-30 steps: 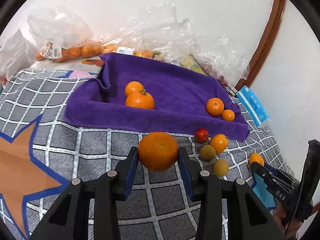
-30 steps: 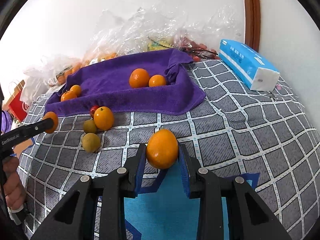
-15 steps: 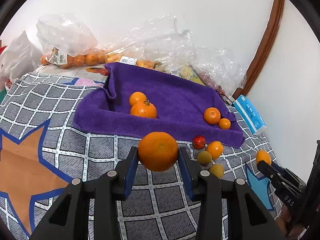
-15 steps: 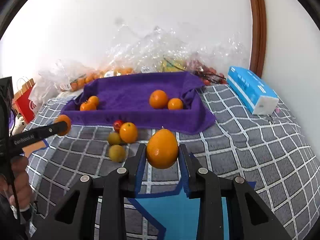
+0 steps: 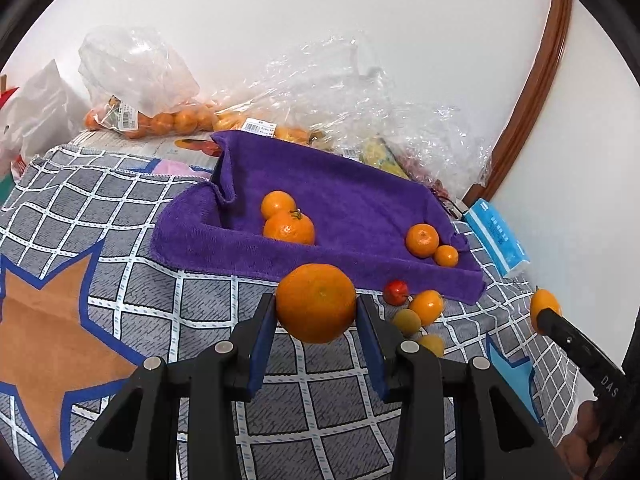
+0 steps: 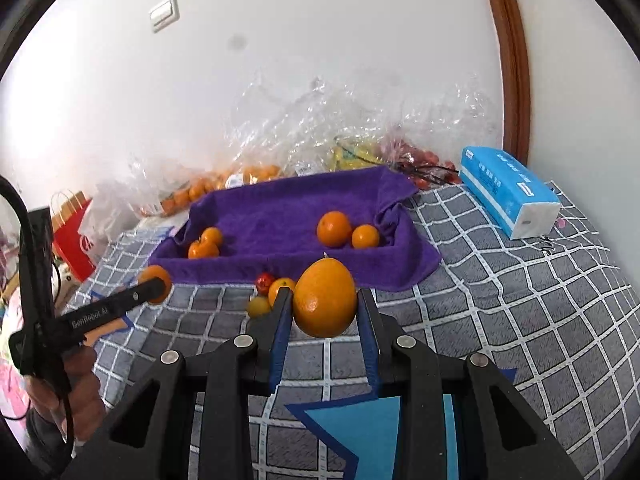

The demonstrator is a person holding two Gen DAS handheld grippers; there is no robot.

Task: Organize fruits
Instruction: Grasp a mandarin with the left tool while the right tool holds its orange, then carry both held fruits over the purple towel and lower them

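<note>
1. Left gripper: black frame, blue pads, clamped on a round, dimpled orange, held above the checked cloth at 6 o'clock of the left wrist view.

2. Right gripper: same build, closed on an egg-shaped orange fruit, smooth and glossy, at centre of the right wrist view.

3. Purple towel: plush terry draped into a tray shape with raised, folded walls; its near hem overhangs onto the checked cloth. At 12 o'clock from the left gripper.
 - Inside, left: two mandarins touching, one with a stem.
 - Inside, right: a mandarin pair, larger and smaller, touching, near the right wall.

4. Loose fruit just outside the towel's near hem, at 3 o'clock of the left-held orange: small red fruit, orange fruit, two dull yellow-green fruits, clustered.

5. Checked cloth: grey squares, white stitched lines, star motifs. Bare stretches lie left of the towel and to the right toward the tissue pack.

6. Rear edge, 11 to 1 o'clock: crinkled clear plastic bags of produce against the white wall, closing off the towel's far side.
</note>
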